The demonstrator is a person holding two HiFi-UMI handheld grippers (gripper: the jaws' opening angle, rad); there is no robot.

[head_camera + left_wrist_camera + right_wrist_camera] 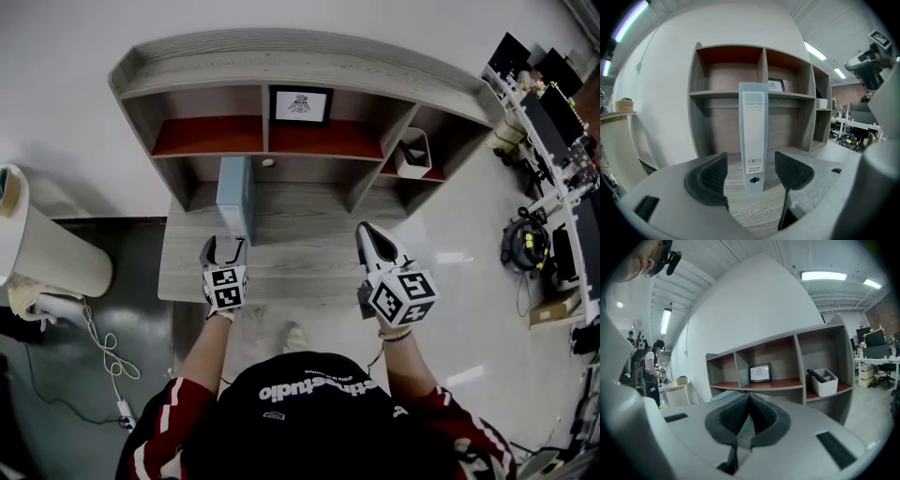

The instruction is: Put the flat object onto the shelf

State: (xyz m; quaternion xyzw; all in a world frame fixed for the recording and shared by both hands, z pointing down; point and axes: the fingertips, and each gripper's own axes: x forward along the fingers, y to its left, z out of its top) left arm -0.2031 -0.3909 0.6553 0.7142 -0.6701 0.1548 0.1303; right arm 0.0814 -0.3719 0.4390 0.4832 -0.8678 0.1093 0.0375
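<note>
My left gripper (225,246) gapes just short of the upright blue binder (234,192), while my right gripper (368,232), right of it, is closed on nothing.

The flat object is a pale blue-grey file box (753,136), tall and thin. It stands upright on its short bottom edge on the wooden counter (300,258), and its narrow spine, which carries a printed label near the top, a barcode lower down and a round finger hole near the bottom, faces away from the shelf. The shelf (309,66) is a grey wood unit against the white wall, with open compartments and red-brown boards in the upper row; the file box stands just in front of its wide lower opening, left of the middle.
</note>
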